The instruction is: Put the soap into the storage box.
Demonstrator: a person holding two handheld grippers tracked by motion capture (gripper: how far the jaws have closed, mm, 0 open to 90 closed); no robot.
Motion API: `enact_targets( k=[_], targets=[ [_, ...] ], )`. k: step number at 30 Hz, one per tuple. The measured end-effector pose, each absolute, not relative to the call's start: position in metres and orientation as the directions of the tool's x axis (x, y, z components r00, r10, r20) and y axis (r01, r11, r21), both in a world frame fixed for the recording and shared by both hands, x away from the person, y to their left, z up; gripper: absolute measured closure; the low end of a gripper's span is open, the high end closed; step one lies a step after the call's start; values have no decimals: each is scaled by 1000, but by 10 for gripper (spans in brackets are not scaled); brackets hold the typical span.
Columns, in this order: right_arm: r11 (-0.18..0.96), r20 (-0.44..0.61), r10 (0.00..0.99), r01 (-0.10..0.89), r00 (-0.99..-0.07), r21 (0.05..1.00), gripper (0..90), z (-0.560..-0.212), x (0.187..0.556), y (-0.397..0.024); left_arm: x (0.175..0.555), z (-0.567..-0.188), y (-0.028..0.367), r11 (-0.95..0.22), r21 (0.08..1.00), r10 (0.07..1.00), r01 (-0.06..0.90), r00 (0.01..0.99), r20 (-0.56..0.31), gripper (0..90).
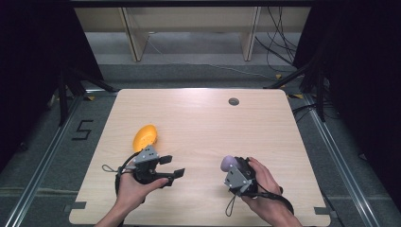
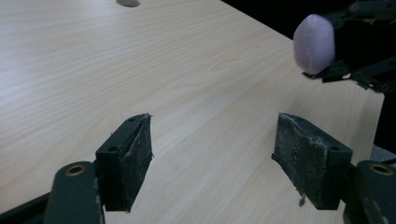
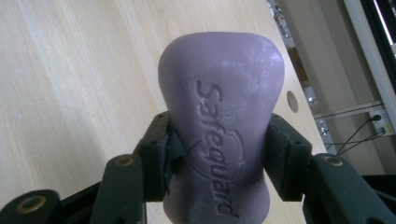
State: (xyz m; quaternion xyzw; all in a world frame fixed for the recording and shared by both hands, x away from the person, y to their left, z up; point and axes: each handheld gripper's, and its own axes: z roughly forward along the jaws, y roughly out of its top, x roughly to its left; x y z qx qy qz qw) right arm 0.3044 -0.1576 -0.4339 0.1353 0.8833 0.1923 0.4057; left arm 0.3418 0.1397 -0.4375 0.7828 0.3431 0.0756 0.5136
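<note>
The right gripper (image 1: 230, 166) is clamped on a purple bar of soap (image 3: 222, 135); in the right gripper view both black jaws press against the bar's narrowed waist, the stamped word "Safeguard" faces the camera, and the bar's rounded end sticks out well past the pads. In the high view the right hand (image 1: 259, 182) comes in from the near edge of the table (image 1: 198, 123), wrapped around the gripper's body from the right, with the jaws pointing away and slightly left so that the soap (image 1: 228, 163) hangs over the near right part of the top. The left gripper (image 1: 171, 169) stands wide open with nothing between its jaws; in the left gripper view bare wood lies between the two pads, and the soap (image 2: 314, 43) in the other gripper is seen farther off at the upper right. The left hand (image 1: 135, 185) holds its gripper near the near left corner, jaws pointing level toward the right. An orange rounded object (image 1: 144, 136) lies on the table just beyond the left gripper, toward the left edge.
</note>
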Motion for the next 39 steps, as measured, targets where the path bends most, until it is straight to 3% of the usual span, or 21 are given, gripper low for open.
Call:
enact_targets(
  k=[10, 16, 28, 29, 30, 39],
  targets=[
    [897, -688, 362, 34, -629, 441, 500, -436, 303, -153, 351, -420, 85, -299, 862, 515, 409, 830, -215, 295],
    [893, -675, 374, 50, -636, 448, 500, -438, 301, -151, 355, -418, 58, -317, 847, 455, 427, 852, -259, 315],
    [894, -678, 368, 40, -636, 446, 500, -440, 300, -148, 362, -424, 34, -325, 802, 446, 502, 829, -338, 364],
    [870, -650, 454, 147, -609, 471, 500, -441, 293, -146, 362, -425, 32, -323, 799, 451, 508, 824, -341, 366],
    [901, -682, 343, 20, -646, 434, 500, -439, 302, -148, 362, -426, 30, -315, 797, 452, 516, 820, -351, 368],
    [894, -677, 365, 38, -639, 446, 500, -439, 300, -147, 368, -429, 25, -317, 776, 459, 545, 804, -377, 404]
  ],
)
